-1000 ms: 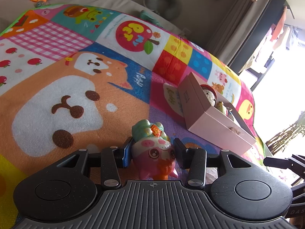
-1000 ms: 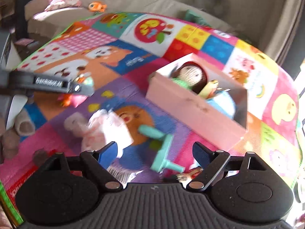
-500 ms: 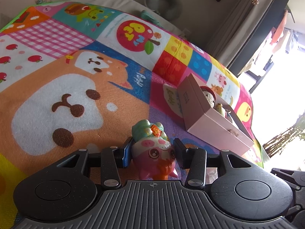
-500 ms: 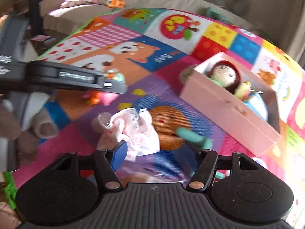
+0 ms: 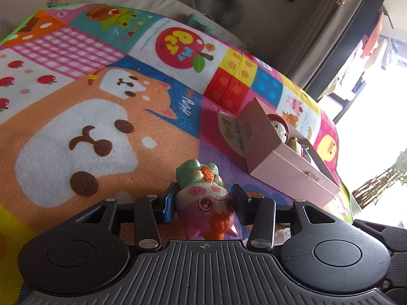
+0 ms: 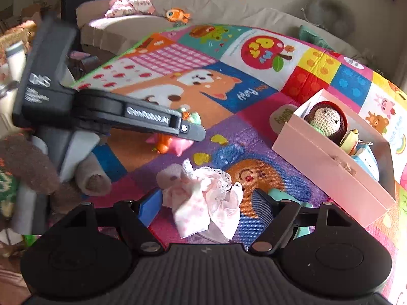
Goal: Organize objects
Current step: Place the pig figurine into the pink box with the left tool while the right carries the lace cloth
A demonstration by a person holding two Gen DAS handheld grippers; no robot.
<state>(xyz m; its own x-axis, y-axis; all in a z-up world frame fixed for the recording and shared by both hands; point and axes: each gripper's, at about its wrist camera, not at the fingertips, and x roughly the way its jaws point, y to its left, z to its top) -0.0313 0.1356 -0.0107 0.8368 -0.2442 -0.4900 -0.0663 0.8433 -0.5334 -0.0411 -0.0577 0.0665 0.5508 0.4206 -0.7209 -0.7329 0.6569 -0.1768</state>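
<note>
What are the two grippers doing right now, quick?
Left gripper: shut on the pig toy.
Right gripper: open, holding nothing, with the pink cloth lying on the mat between its fingers.

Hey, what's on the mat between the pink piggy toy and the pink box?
Right wrist view: only bare play mat lies between the pink piggy toy and the pink box.

Both wrist views sit low and close over the colourful patchwork cartoon play mat (image 5: 106,117) (image 6: 229,81), facing the wall; shared: open pale pink cardboard box (image 5: 285,167) (image 6: 330,172) at frame right.
</note>
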